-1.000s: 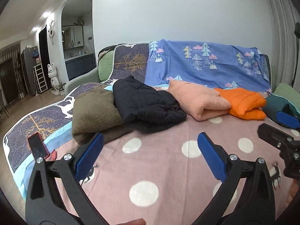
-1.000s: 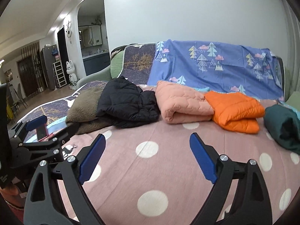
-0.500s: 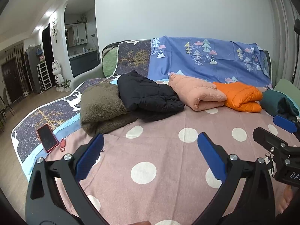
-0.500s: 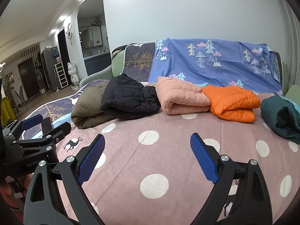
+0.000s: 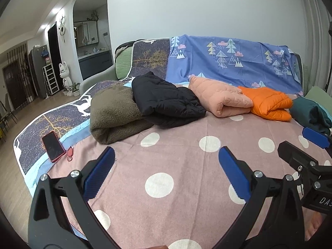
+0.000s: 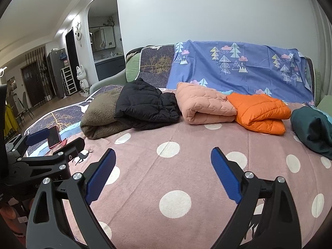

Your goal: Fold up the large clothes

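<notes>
Your left claw (image 5: 166, 166) stands wide, its blue-padded fingers (image 5: 99, 174) spread apart and holding nothing, above the pink bedspread with white polka dots (image 5: 176, 155). Your right claw (image 6: 162, 169) is likewise wide and empty over the same cover. In the left wrist view the right claw appears at 3 o'clock; in the right wrist view the left claw appears at 9 o'clock.

The clothes lie in a row across the far side of the bed, at 12 o'clock from both claws and well apart from them. From 10 o'clock to 2 o'clock in the right wrist view: a folded olive-brown fleece garment (image 6: 99, 114); a black quilted puffer jacket (image 6: 145, 108) resting partly on the fleece; a folded peach quilted jacket (image 6: 203, 105), touching the black one; a folded bright orange puffer jacket (image 6: 261, 114), its edge against the peach one; and a dark teal garment (image 6: 311, 128), bunched rather than squared, apart from the orange one at the right edge.

A blue sheet printed with trees and clouds (image 6: 238, 66) hangs over the backrest behind the row. A phone in a red case (image 5: 53, 146) lies at 9 o'clock in the left wrist view, on a dark navy cover with a gold tree pattern (image 5: 35, 132) at the bed's edge.
</notes>
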